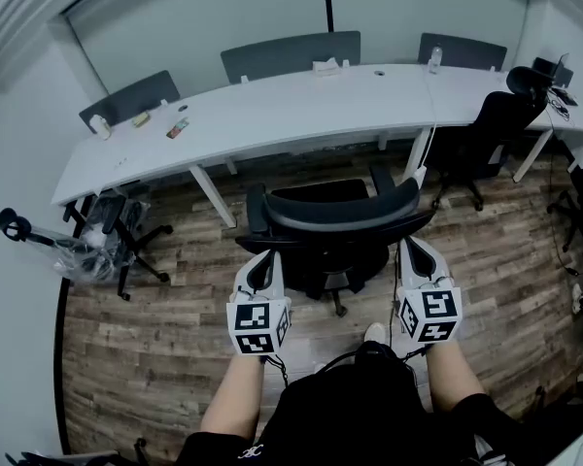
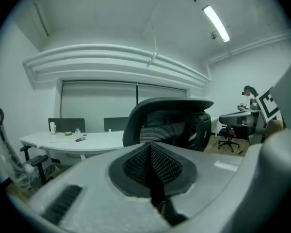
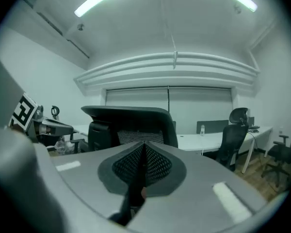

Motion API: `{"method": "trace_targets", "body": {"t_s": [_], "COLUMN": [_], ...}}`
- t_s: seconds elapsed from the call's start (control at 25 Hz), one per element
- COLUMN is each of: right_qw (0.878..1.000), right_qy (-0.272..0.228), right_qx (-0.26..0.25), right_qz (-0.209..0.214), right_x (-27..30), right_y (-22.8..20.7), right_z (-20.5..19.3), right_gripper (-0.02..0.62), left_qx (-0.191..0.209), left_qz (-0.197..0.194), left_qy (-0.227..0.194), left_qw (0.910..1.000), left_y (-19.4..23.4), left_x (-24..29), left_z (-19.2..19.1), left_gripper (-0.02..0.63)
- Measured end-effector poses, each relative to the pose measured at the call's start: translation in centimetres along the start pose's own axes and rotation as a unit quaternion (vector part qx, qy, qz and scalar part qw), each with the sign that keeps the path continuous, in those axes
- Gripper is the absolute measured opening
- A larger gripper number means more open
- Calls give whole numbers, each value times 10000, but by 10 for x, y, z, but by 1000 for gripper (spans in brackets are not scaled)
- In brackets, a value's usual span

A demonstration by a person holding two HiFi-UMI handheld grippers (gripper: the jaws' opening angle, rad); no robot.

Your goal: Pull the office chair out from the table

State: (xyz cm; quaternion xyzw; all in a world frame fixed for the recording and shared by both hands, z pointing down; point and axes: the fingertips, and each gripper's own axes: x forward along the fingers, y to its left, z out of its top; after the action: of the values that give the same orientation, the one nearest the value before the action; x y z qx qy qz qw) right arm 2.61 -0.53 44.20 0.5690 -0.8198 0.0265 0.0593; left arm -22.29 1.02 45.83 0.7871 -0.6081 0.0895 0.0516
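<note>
Wood floor (image 1: 165, 338), long white table (image 1: 272, 115), and the office chair (image 1: 335, 216) sits just off it with its back toward me. Both the left gripper (image 1: 263, 260) and right gripper (image 1: 415, 249) are pinched shut on nothing, near the backrest's ends. Probably heavyish but rolls on casters; grab the stiff top rim.

Second black chair (image 1: 486, 129), small bottle (image 1: 434, 59), plank floor (image 1: 175, 357)

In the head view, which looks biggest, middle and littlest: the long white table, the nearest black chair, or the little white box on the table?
1. Long white curved table: largest, nearly as wide as the picture.
2. Black mesh office chair: middle, helped by being nearer.
3. Small white box: smallest, and far away.
</note>
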Motion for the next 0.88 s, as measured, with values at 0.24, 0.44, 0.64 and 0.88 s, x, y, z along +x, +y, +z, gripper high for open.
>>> {"method": "trace_targets", "body": {"t_s": [0.24, 0.44, 0.64, 0.88], "right_qw": [9995, 9993, 9991, 9984], "right_qy": [8, 71, 75, 116], "right_qx": [-96, -90, -99, -166], "right_qz": [293, 369, 415, 521], "right_x": [-7, -5, -6, -4], "right_y": [24, 29, 36, 45], "right_z": [-1, -3, -6, -7], "right_gripper": [6, 6, 6, 6], "left_qx": [-157, -93, 64, 155], "left_qz": [-317, -334, -299, -328], "left_qy": [113, 89, 133, 201], "left_qw": [9993, 9994, 9994, 9991], "left_y": [-30, -37, -42, -45], "left_x": [-2, -3, -3, -2], "left_z": [-7, -5, -9, -11], "left_gripper": [5, 5, 5, 5]}}
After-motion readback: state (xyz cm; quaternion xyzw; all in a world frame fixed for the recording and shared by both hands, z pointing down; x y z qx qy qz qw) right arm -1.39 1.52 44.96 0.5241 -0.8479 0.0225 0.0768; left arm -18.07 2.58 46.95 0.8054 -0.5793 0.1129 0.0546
